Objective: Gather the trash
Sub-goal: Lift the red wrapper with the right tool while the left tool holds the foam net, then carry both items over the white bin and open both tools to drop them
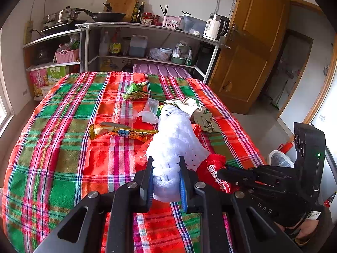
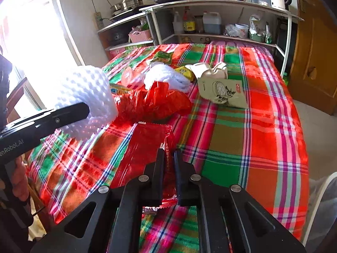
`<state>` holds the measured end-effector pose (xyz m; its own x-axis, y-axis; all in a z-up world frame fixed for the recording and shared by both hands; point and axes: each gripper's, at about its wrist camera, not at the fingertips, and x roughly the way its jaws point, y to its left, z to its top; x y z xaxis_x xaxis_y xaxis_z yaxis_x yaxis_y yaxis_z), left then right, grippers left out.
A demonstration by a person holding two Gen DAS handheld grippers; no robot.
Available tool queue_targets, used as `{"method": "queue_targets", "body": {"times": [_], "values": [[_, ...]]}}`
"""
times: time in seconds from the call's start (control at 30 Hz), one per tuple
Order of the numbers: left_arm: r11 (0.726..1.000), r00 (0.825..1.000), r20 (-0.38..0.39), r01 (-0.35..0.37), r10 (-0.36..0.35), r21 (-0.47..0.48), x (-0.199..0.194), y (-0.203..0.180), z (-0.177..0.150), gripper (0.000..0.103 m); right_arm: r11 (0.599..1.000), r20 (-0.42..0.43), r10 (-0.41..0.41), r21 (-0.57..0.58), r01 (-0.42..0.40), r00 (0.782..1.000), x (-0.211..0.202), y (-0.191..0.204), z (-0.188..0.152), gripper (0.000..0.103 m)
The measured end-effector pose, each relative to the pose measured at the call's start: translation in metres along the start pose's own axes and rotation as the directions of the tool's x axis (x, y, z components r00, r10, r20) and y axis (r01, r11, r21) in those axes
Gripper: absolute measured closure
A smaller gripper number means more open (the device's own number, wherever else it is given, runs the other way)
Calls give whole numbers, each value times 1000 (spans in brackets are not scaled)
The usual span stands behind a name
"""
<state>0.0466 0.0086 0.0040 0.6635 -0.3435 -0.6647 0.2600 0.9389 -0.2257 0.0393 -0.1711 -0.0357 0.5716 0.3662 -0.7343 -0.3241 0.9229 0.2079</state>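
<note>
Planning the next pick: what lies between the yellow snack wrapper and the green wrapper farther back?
In the left wrist view, clear plastic cups lie on their sides between the yellow snack wrapper and the green wrapper.

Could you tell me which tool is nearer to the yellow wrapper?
Left. The left tool, clamped on white foam netting, sits near the yellow wrapper. The right tool, gripping a red wrapper, is farther toward the table's right edge.

The left gripper (image 2: 69, 113) body reads "enRobot.AI", the right gripper (image 1: 221, 174) "DAS", and the kettle (image 1: 214, 26) "55°".
</note>
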Motion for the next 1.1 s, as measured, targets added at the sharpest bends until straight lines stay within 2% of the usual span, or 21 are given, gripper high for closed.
{"method": "queue_targets", "body": {"times": [0.13, 0.27, 0.43, 0.53, 0.77, 1.0, 1.1], "values": [[1000, 1000, 7, -2, 2, 3, -3, -1, 1, 83, 1000, 34, 17, 18, -17, 999, -10, -5, 5, 95], [1000, 1000, 10, 4, -4, 8, -6, -5, 1, 83, 995, 86, 27, 98, -36, 996, -28, -21, 9, 95], [998, 999, 14, 28, -29, 53, -9, -24, 5, 83, 991, 147, -23, 134, 3, 989, -64, -36, 4, 95], [994, 998, 9, 55, -56, 93, -6, -46, 8, 83, 985, 163, -82, 166, 55, 983, -84, -49, -4, 95], [969, 991, -28, 136, -133, 208, 9, -120, 12, 83, 950, 206, -220, 265, 162, 953, -137, -97, -30, 95], [922, 967, -83, 253, -239, 294, 30, -199, 7, 83, 893, 193, -364, 351, 282, 911, -186, -148, -64, 95], [899, 956, -107, 295, -275, 325, 41, -231, 3, 83, 868, 178, -400, 388, 309, 899, -199, -168, -77, 95]]}}
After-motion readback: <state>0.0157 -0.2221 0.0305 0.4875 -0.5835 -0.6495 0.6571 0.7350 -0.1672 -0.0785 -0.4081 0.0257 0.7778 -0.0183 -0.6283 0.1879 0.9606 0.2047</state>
